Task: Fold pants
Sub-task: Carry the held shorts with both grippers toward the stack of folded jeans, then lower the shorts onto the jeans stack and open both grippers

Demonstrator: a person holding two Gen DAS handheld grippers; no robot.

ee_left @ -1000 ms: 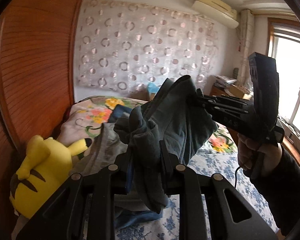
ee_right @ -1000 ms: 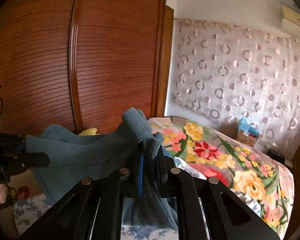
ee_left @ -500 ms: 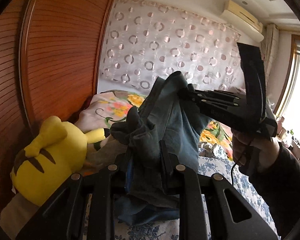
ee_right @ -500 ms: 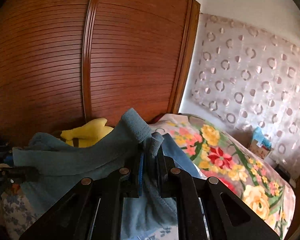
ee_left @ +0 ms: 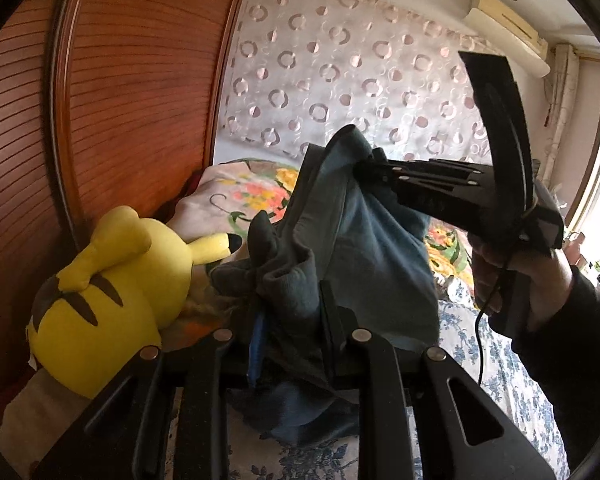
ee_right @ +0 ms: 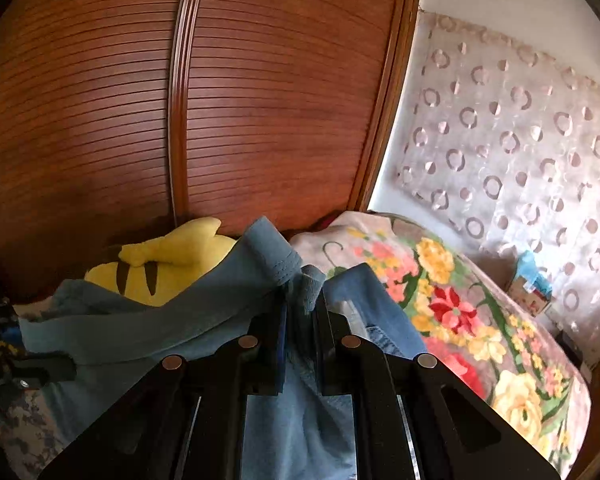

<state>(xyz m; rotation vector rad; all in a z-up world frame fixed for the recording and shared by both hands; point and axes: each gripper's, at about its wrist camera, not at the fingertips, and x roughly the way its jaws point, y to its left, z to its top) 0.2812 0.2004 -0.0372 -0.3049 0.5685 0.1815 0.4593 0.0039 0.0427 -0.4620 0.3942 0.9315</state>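
Pants (ee_left: 364, 248) hung above the bed (ee_left: 480, 344), stretched btwn both claws: left claw (ee_left: 292, 312) clamped one bunched end, right claw (ee_right: 300, 300) the waistband; long axis ran claw-to-claw, slack below.

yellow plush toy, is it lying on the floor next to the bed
No, the yellow plush toy lies up on the bed, against the wooden wardrobe, beside the lifted pants.

The left gripper (ee_left: 290, 304) has its jaws clamped on bunched cloth. The right gripper (ee_left: 364, 168), held in a sleeved hand (ee_left: 516, 276), pinches cloth just beyond the left gripper.
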